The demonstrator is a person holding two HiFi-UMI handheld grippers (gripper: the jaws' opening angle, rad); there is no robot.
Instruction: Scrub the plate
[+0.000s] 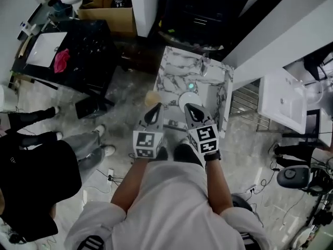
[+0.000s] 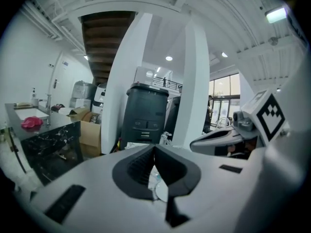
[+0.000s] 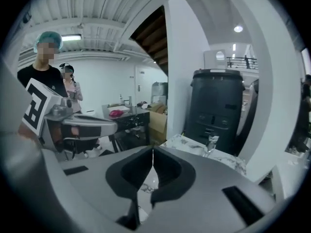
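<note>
marble counter [image 1: 174, 69]: straight ahead of you; everything else is placed against it.
left gripper [image 1: 156, 108]: jaws pressed together on nothing, at the counter's near edge.
right gripper [image 1: 189, 108]: likewise closed and empty, just beside it.
plate [image 1: 185, 98]: white, on the counter's near half, apparently untouched.
progress: you hold no scrubber, so all the scrubbing seems still to do.
</note>
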